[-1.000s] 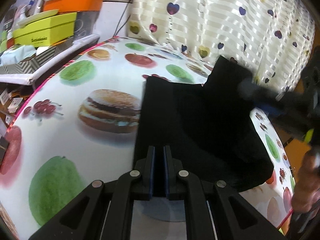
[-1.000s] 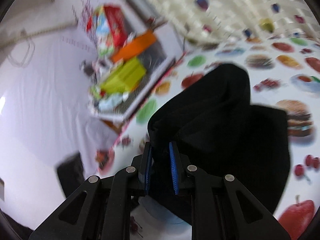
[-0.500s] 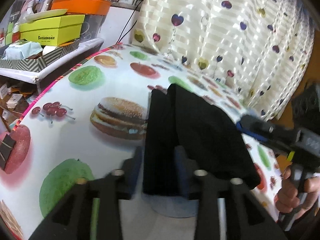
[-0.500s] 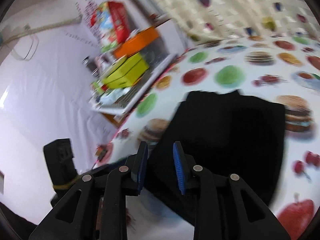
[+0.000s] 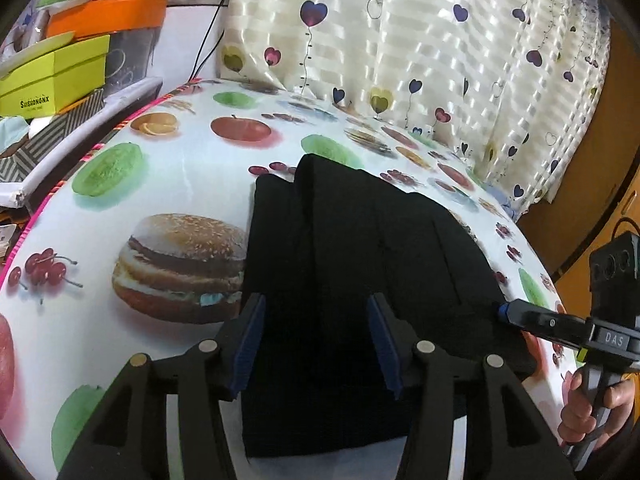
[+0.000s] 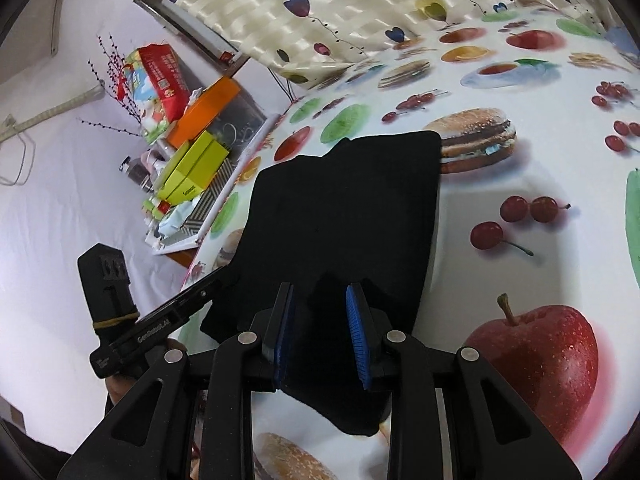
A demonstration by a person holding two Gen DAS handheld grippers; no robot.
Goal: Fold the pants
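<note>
Left wrist view: the black pants (image 5: 360, 264) lie folded flat on the fruit-and-burger-printed bench (image 5: 120, 208), a stepped edge at the far end. The left gripper (image 5: 316, 340) has just been opening; its fingers stand wide over the near cloth.

Right wrist view: the pants (image 6: 344, 216) form a dark slab; the right gripper (image 6: 320, 332) stands narrowly parted, pads clear of the cloth between them.
</note>
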